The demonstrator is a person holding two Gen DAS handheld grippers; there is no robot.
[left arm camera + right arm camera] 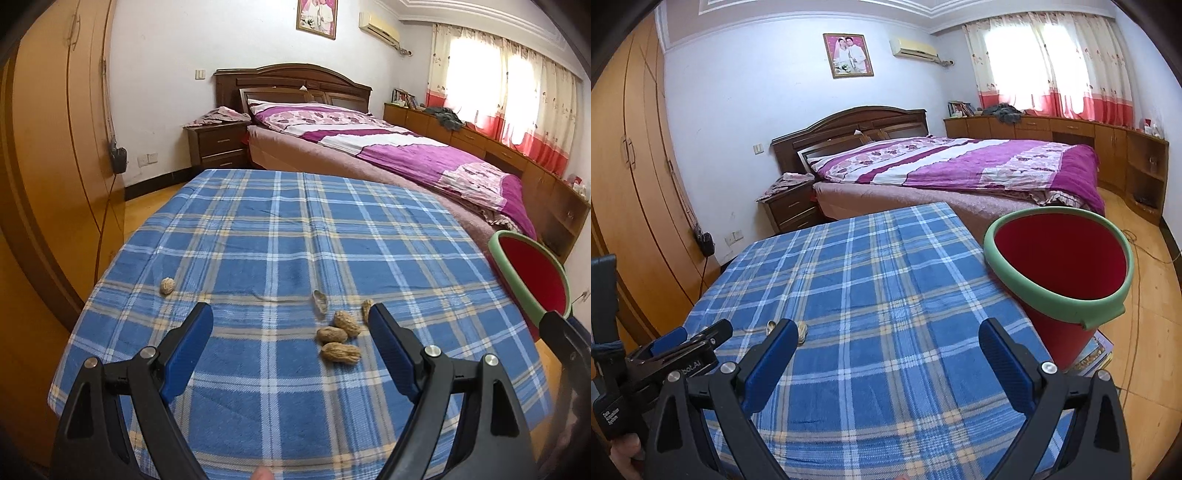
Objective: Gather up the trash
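Left wrist: left gripper [291, 321] jaws spread over peanuts [340, 334]. Shells look light, brittle; pinch gently across the waist. Right gripper [888, 341] spread, empty, near bucket [1058, 254].

A lived-in home bedroom: a made bed [960, 166] with dark wooden headboard [849, 125], nightstand [790, 206], tall wardrobe [631, 184], curtained window [1045, 62], framed portrait [848, 55] and wall air conditioner [914, 48]
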